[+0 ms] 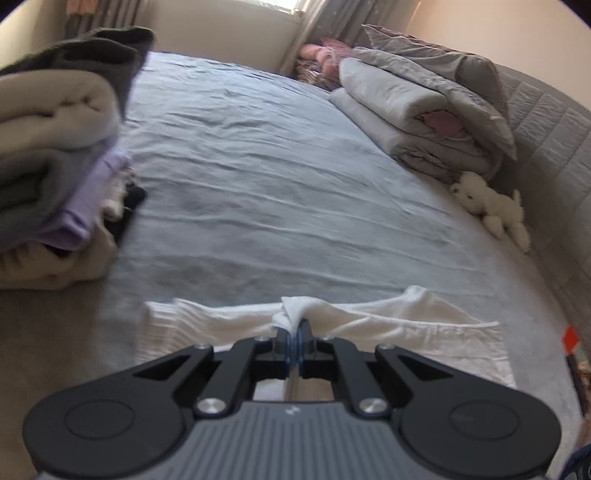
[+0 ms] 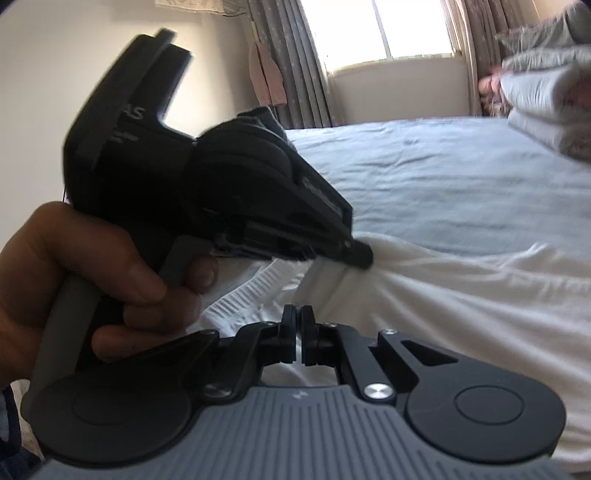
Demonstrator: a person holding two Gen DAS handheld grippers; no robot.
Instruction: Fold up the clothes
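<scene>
A white garment point(image 1: 388, 325) with a ribbed hem lies across the near edge of the grey-blue bed sheet point(image 1: 258, 166). My left gripper point(image 1: 295, 326) is shut on a bunched fold of it, which sticks up past the fingertips. In the right wrist view a hand point(image 2: 74, 266) holds that left gripper point(image 2: 364, 254), and the white garment point(image 2: 461, 302) tents up toward its pinch. My right gripper point(image 2: 298, 317) hovers low over the cloth near the ribbed hem point(image 2: 240, 295), jaws together. White shows in the thin slit between them; whether cloth is caught there is unclear.
A stack of folded clothes point(image 1: 55, 147) in cream, grey and lilac sits on the left of the bed. Folded quilts and pillows point(image 1: 424, 103) are piled at the far right, with a white plush toy point(image 1: 491, 206) in front. A curtained window point(image 2: 406, 29) is behind.
</scene>
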